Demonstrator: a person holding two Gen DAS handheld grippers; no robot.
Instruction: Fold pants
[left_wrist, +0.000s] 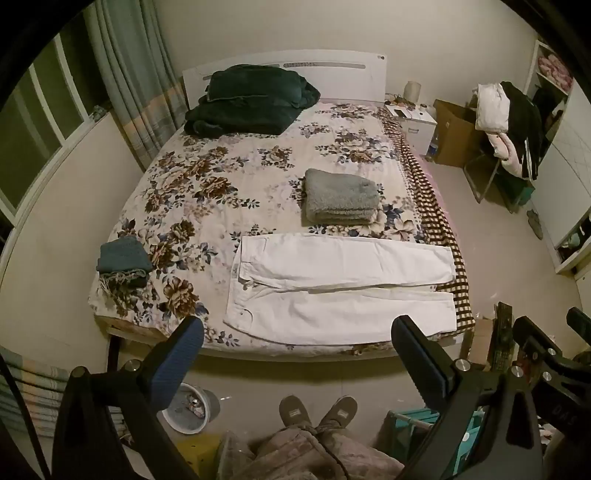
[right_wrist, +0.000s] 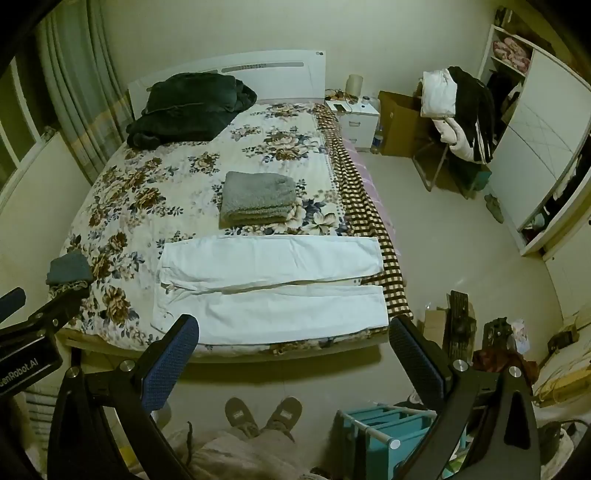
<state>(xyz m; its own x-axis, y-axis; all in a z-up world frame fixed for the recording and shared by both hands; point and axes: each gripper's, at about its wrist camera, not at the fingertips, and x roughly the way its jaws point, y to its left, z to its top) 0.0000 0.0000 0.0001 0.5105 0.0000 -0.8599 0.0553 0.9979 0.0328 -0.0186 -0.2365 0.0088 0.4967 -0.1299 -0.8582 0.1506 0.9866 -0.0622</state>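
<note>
Grey towel (left_wrist: 341, 197) beside pants (left_wrist: 340, 288) — touching

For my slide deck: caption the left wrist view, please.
Open left gripper above white pants spread flat on floral bed.

Both fisheye cameras are looking down and forward from above the foot of the bed (left_wrist: 207, 192), held high and well back from it, with each hand-held gripper's own fingers framing the lower corners. The left wrist view is sitting further left, so the bed (right_wrist: 155, 192) is filling its centre. The right wrist view is taking in more floor and the wardrobe (right_wrist: 532, 147) at the right edge. Both are sharing the whole bed, the white pants (left_wrist: 340, 288) (right_wrist: 269, 288) and the headboard (left_wrist: 332, 70) wall.
</note>
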